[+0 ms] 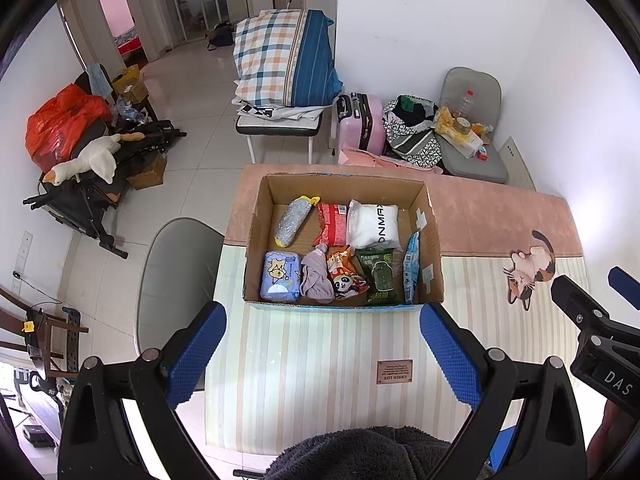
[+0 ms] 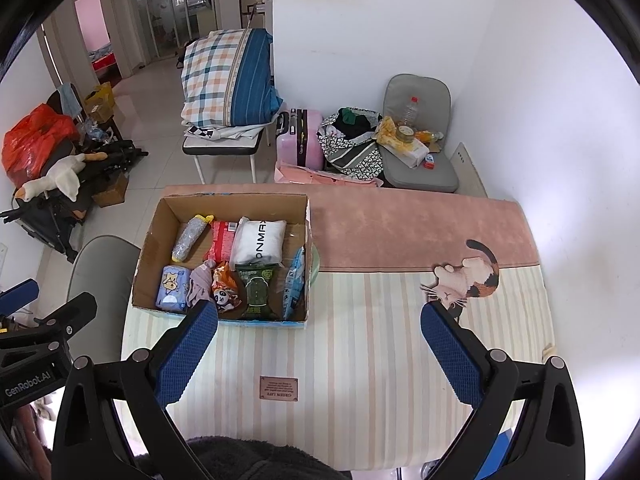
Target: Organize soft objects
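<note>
While hovering near the desk point(image 1: 320, 352), left claw point(image 1: 322, 344) and right claw point(image 2: 320, 344) gaping wide, empty; cardboard box point(image 1: 434, 248) packed with soft packets.

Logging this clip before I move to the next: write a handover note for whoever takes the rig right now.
Left tool: open, empty, held above the striped mat.
Right tool: open, empty, over the mat beside the box.
Cardboard box on the mat holds all visible soft items: white pouch, red pack, green pack, lilac cloth.
Done: nothing loose on the mat.
Left: apparently only a final check.
</note>
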The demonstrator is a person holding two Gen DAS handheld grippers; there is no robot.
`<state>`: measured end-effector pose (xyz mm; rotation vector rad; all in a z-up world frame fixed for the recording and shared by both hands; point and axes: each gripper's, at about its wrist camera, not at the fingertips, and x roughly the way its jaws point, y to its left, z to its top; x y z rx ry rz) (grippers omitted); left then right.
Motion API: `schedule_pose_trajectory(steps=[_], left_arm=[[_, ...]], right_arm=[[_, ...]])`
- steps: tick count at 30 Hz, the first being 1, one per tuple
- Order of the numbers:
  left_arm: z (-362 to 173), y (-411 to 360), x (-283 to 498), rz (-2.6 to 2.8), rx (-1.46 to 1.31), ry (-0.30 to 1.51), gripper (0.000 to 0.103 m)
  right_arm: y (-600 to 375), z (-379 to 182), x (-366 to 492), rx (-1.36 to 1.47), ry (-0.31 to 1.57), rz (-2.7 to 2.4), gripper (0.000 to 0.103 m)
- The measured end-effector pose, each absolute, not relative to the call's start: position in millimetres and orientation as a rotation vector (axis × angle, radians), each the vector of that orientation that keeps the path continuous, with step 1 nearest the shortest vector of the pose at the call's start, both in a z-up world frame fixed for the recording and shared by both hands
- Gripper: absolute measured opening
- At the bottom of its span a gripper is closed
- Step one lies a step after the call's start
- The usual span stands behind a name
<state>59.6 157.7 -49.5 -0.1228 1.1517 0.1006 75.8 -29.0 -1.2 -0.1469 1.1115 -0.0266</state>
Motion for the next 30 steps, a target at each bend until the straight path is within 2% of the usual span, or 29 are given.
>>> schedule_pose_trajectory(steps=[30], left_arm=[[-58,161,67,0.072,-0.104,1.172,0.099]], right_arm=[[-29,-16,75,-0.144,1.121,-0.051,0.103]])
